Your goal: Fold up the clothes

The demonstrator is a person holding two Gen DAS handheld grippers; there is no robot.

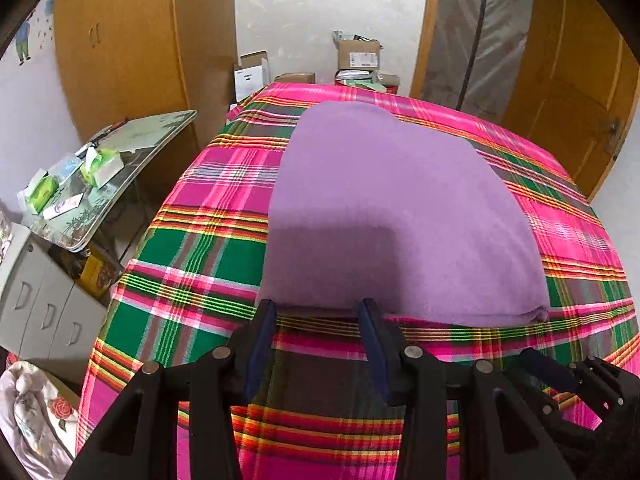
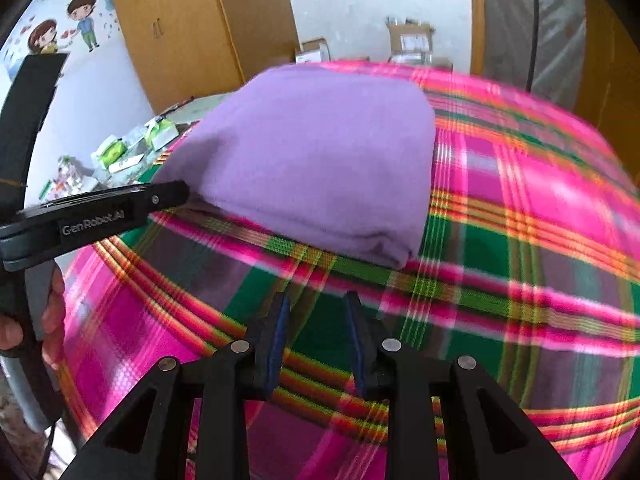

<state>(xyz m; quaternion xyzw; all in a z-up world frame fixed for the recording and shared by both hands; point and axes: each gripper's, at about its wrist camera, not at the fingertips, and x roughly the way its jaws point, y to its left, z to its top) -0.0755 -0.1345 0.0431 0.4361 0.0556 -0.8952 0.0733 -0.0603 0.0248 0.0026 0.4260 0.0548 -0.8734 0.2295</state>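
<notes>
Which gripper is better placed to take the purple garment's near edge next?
Left, probably. The left gripper is open with its fingertips right at the near edge of the folded purple garment. The right gripper is open too, but sits back over bare plaid sheet.

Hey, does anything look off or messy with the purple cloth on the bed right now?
Nothing stands out. The purple cloth lies folded flat on the plaid bedspread, edges fairly even. The left gripper and the right gripper are both open and empty.

Soft matt purple cloth garment (image 1: 384, 216), woven plaid bedsheet (image 1: 192, 208) in bright colours, matt black plastic left claw (image 1: 320, 312) with metal pins, smooth wooden wardrobe (image 1: 132, 40)
</notes>
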